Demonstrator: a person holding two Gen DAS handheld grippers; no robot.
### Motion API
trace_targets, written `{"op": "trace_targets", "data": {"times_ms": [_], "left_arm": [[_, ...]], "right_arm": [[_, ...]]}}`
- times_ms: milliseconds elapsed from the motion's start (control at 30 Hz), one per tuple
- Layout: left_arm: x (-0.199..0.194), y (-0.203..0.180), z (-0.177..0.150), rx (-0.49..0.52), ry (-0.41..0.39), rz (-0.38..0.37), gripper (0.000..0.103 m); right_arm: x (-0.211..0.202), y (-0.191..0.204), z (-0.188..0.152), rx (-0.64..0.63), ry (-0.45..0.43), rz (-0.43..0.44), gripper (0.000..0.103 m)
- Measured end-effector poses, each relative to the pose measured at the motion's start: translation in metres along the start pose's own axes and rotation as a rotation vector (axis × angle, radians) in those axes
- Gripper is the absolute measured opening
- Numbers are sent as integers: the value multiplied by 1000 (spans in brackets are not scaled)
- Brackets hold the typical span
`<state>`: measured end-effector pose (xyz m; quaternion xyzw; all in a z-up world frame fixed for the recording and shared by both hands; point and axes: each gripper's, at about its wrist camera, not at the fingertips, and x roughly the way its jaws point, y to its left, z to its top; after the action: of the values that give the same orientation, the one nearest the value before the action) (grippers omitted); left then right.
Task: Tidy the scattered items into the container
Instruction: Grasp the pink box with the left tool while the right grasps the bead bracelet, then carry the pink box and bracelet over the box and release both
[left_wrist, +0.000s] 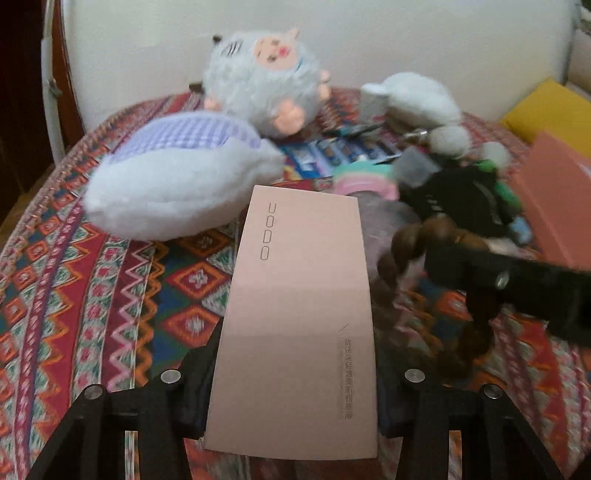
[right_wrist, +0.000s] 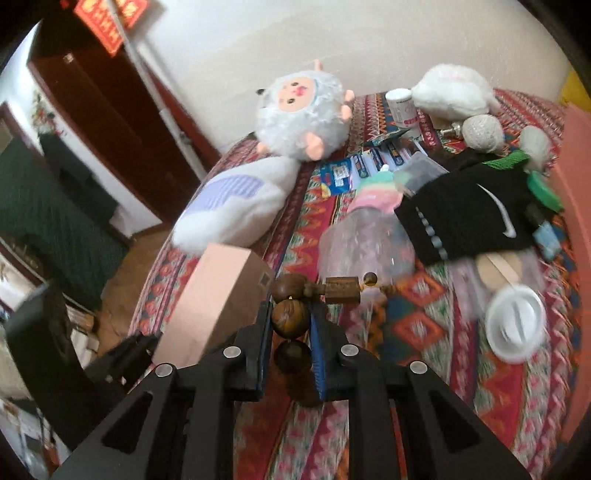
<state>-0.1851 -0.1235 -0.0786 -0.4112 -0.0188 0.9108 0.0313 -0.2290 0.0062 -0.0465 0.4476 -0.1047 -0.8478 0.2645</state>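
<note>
Two items are gripped: pink box (left_wrist: 295, 325) w/ "UODO" lettering sits clamped between fingers of left hand-held gripper (left_wrist: 291, 410), raised above patterned cloth (left_wrist: 110, 295); brown bead string (right_wrist: 291, 317) is pinched by right hand-held gripper (right_wrist: 288, 332), jaws nearly closed on one large bead, carved wooden piece at tips; beads hang beside box's right edge in left wrist view. Beyond: white/lilac pillow plush (left_wrist: 177, 173), grey sheep plush (left_wrist: 266, 88), black garment (right_wrist: 469, 218), clear plastic bag (right_wrist: 365, 243), white lid (right_wrist: 515, 323); salmon container edge (left_wrist: 561, 199) at far right; wall behind.
</note>
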Motion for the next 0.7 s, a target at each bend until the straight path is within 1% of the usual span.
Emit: {"op": "trace_targets", "data": {"times_ms": [133, 300, 500, 600, 700], "left_arm": [[-36, -8, -20, 37, -31, 13, 54], [-79, -26, -41, 72, -71, 2, 54], [-127, -52, -55, 93, -126, -35, 54], [-152, -67, -59, 112, -159, -64, 54], [-173, -83, -60, 129, -189, -104, 54]], "right_arm": [[-40, 12, -29, -58, -28, -13, 20], [-92, 19, -60, -93, -65, -10, 20], [-152, 21, -92, -113, -128, -20, 20], [-188, 19, -110, -125, -177, -35, 20], [-215, 14, -123, -125, -210, -49, 20]]}}
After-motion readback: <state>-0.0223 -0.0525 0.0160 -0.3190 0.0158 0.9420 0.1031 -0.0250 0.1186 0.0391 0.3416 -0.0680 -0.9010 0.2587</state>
